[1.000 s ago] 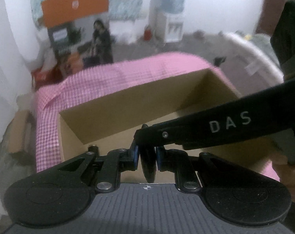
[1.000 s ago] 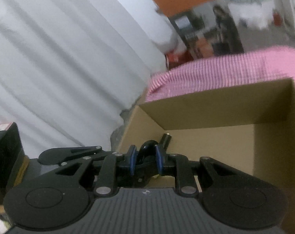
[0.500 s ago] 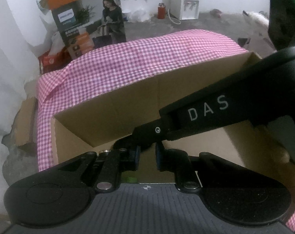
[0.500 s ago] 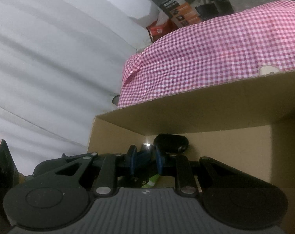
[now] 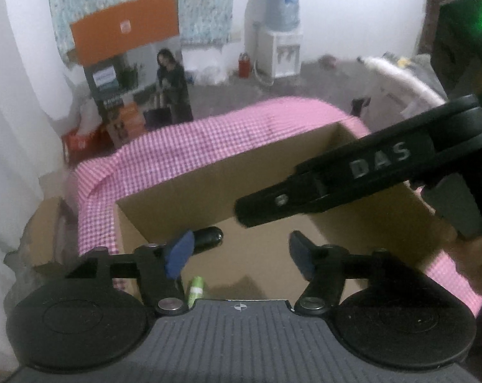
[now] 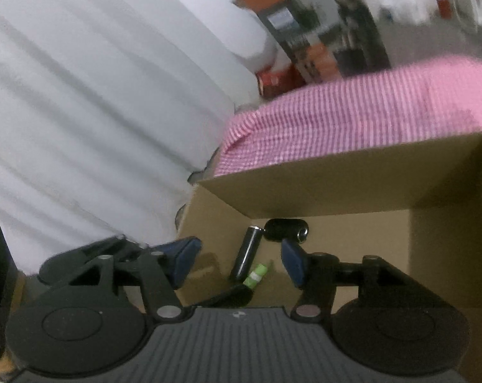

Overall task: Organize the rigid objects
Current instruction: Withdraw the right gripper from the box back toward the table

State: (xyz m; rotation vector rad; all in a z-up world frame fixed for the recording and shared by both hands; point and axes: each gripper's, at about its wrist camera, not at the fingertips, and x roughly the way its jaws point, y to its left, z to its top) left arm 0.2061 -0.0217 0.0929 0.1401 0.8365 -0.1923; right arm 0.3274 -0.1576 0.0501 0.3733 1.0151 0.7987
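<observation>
**Hovering over the box, both grippers empty**

Standing open on the pink checked cloth (image 5: pixel 209 140), the cardboard box (image 5: pixel 266 166) takes up the middle of both views. Over on the left, white curtains (image 6: pixel 81 111) hang beside it.

Nearest that side, the left gripper (image 5: pixel 239 255) hangs above the box with its blue-padded fingers (image 5: pixel 178 252) spread well apart; its jaws have just been opening, and nothing sits between them. Just past its left pad, a stubby black cylinder (image 5: pixel 207 237) lies on the box floor close to the far wall, and a small green-and-white cylinder (image 5: pixel 196 289) lies nearer, partly hidden by the gripper's body.

The right wrist camera looks into the same left end of the box (more clearly). There the slim dark cylinder (image 6: pixel 247 252) lies lengthwise, its far tip just beside the stubby black piece (image 6: pixel 285 229) lying crosswise along the far wall. The green-and-white piece (image 6: pixel 256 275) lies just by the slim one's near end, and a further dark object (image 6: pixel 231 296) pokes out from under the gripper's body; I cannot tell what it is.

The right gripper (image 6: pixel 239 260) is released too, its jaws having just been opening, with the objects lying below the gap rather than pinched. Seen from the left camera, it reaches in from the right, held by a hand (image 5: pixel 477 265).
</observation>
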